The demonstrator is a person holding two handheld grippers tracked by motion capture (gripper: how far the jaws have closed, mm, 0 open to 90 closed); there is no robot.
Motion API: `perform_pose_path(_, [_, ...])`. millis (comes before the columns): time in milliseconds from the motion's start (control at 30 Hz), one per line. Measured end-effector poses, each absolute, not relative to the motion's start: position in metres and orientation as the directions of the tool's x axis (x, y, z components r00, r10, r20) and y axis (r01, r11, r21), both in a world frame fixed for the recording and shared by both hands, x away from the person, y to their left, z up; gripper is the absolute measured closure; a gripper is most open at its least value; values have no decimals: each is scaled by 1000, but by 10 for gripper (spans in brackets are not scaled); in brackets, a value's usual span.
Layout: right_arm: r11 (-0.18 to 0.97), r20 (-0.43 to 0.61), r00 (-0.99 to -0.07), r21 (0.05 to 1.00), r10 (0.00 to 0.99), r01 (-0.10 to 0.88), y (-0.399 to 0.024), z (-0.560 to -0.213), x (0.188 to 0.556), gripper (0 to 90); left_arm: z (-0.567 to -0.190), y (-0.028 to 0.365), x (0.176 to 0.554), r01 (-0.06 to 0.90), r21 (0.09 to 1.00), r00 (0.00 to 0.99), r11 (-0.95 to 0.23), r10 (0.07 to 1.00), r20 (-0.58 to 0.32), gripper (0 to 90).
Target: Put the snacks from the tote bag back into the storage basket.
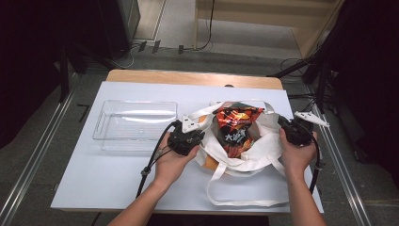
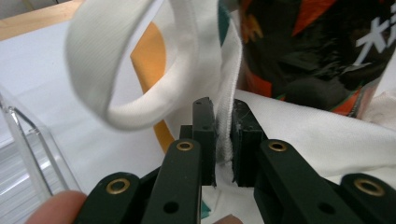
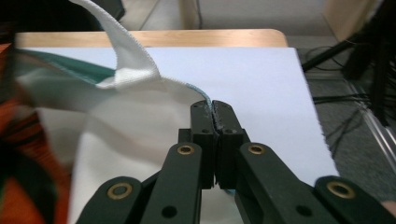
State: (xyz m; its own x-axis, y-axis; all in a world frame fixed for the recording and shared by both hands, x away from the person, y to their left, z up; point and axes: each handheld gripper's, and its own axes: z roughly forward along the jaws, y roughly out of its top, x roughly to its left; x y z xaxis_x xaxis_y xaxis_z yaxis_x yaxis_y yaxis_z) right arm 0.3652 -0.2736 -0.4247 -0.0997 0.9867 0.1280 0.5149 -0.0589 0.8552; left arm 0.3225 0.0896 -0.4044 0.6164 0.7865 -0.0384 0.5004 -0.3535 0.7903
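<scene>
A white tote bag (image 1: 254, 155) lies open on the table with a black and orange snack packet (image 1: 236, 128) standing in it. My left gripper (image 1: 200, 136) is shut on the bag's left rim (image 2: 225, 126), the hem pinched between its pads. On the other side, my right gripper (image 1: 281, 123) is shut on the bag's right rim (image 3: 187, 88). A white handle (image 2: 116, 70) loops up beside the left jaws, and the packet (image 2: 317, 46) fills the space just beyond them. The second handle (image 1: 244, 200) trails toward the table's front edge.
A clear plastic tray (image 1: 135, 123) sits empty to the left of the bag, its corner (image 2: 23, 140) close to my left hand. The white table top (image 1: 103, 183) ends at a wooden strip (image 1: 193, 77) at the back. Cables lie on the floor to the right.
</scene>
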Motion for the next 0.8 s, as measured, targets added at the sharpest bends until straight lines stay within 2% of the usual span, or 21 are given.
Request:
perform_pose_path(200, [-93, 155, -71, 837, 985, 539, -277, -429, 370, 885, -406, 91, 321, 499, 798, 619, -338, 783, -55, 840])
perform_pose_path(267, [-128, 201, -91, 850, 975, 512, -279, -424, 365, 737, -405, 92, 321, 496, 806, 617, -324, 785, -64, 834])
perform_pose_path(367, [-145, 237, -160, 885, 958, 442, -275, -409, 347, 633, -403, 93, 321, 489, 812, 620, -318, 782, -67, 830])
perform_pose_path(567, [-98, 208, -289, 931, 934, 352, -242, -391, 305, 635, -403, 90, 323, 487, 819, 610, -304, 789, -70, 830])
perform_pose_path(700, [-64, 256, -445, 914, 858, 401, -214, -396, 300, 544, -403, 88, 327, 497, 813, 600, -303, 797, -70, 834])
perform_pose_path(800, [-24, 260, -466, 891, 846, 453, -199, -406, 311, 429, -403, 88, 327, 495, 812, 607, -309, 792, -68, 836])
